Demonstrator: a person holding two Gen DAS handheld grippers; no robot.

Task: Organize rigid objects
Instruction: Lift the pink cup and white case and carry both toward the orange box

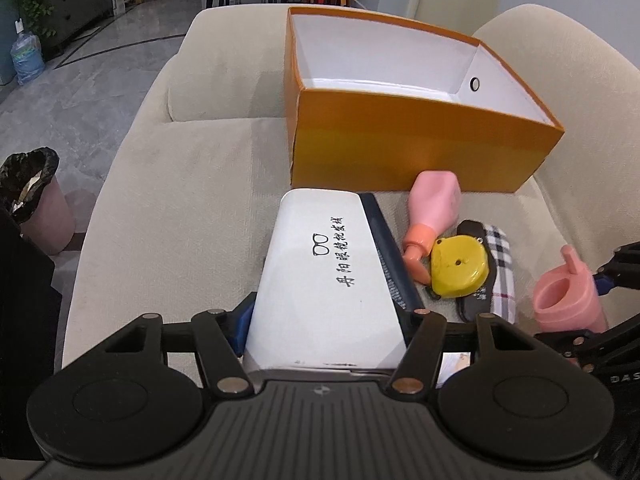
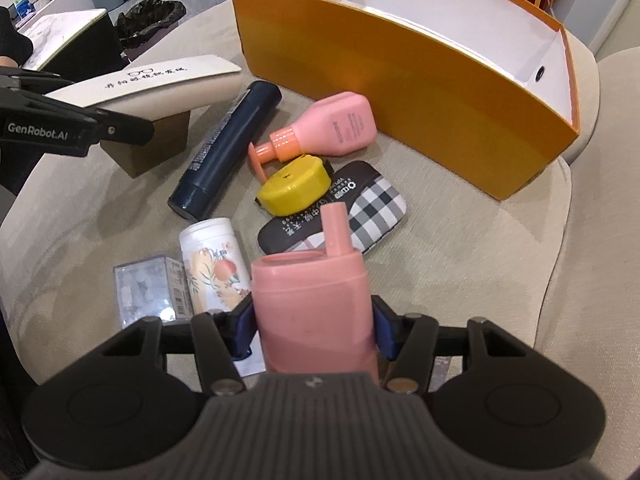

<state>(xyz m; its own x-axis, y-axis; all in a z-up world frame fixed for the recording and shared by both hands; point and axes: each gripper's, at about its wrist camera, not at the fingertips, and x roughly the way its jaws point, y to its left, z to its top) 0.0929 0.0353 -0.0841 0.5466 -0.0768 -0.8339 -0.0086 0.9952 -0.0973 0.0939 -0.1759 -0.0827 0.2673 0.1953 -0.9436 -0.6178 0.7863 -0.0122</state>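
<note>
Fingers of my left gripper (image 1: 326, 332) clamp the white glasses case (image 1: 324, 280); my right gripper (image 2: 314, 330) grips the pink bottle (image 2: 314, 312) near the orange box (image 2: 404, 92).

Both views are evenly and fairly brightly lit by soft indoor light from above; only faint, diffuse shadows are cast on the beige sofa (image 1: 192, 168). A mild sheen is seen on the orange box (image 1: 404, 148) and on the white glasses case (image 1: 324, 272). Strong fisheye bending is seen at the edges, and the corners are blacked out. The middle of each view is rendered sharply, while the pink bottle (image 2: 316, 312) close to the right lens is slightly softened and the far background is blurred.
</note>
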